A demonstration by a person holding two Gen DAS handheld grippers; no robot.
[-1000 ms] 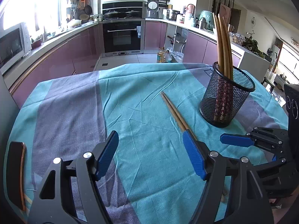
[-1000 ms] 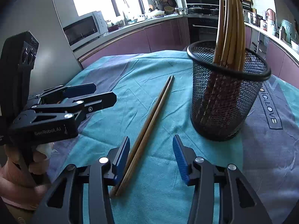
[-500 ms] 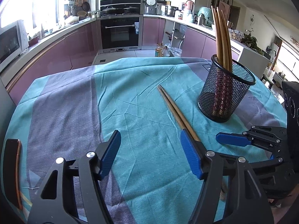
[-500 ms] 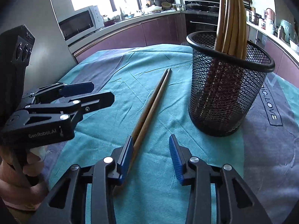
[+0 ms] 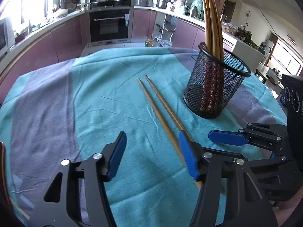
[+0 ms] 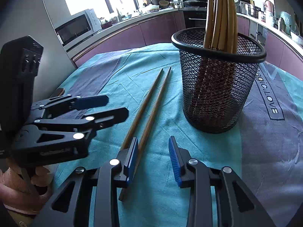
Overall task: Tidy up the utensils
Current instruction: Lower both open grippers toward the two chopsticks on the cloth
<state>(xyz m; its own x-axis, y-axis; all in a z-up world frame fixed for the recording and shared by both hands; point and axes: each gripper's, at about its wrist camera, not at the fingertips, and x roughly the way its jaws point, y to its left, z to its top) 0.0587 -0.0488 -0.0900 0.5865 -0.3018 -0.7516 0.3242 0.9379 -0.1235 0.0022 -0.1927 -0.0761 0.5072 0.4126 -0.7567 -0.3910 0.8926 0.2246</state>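
Two loose wooden chopsticks (image 5: 161, 113) (image 6: 149, 102) lie side by side on the teal cloth, left of a black mesh cup (image 5: 215, 87) (image 6: 217, 94) holding several upright chopsticks (image 5: 212, 22) (image 6: 221, 15). My left gripper (image 5: 152, 157) hovers over their near ends, jaws closing. One stick runs just inside its right pad; the other passes behind that pad. My right gripper (image 6: 153, 158) is also closing. One stick lies along its left pad's inner face and the other goes under that finger. No pad presses on a stick. Each gripper shows in the other's view: right gripper (image 5: 227, 138), left gripper (image 6: 94, 109).
The teal and grey cloth (image 5: 56, 104) (image 6: 265, 132) covers a round table. A person's hand (image 6: 19, 179) holds the left gripper. A flat dark object (image 5: 1, 160) lies at the table's left edge. Kitchen counters, an oven (image 5: 110, 24) and a microwave (image 6: 75, 26) stand beyond.
Both grippers' jaws have narrowed. The left gripper has moved forward and down over the loose chopsticks. The chopsticks and the cup have stayed in place.
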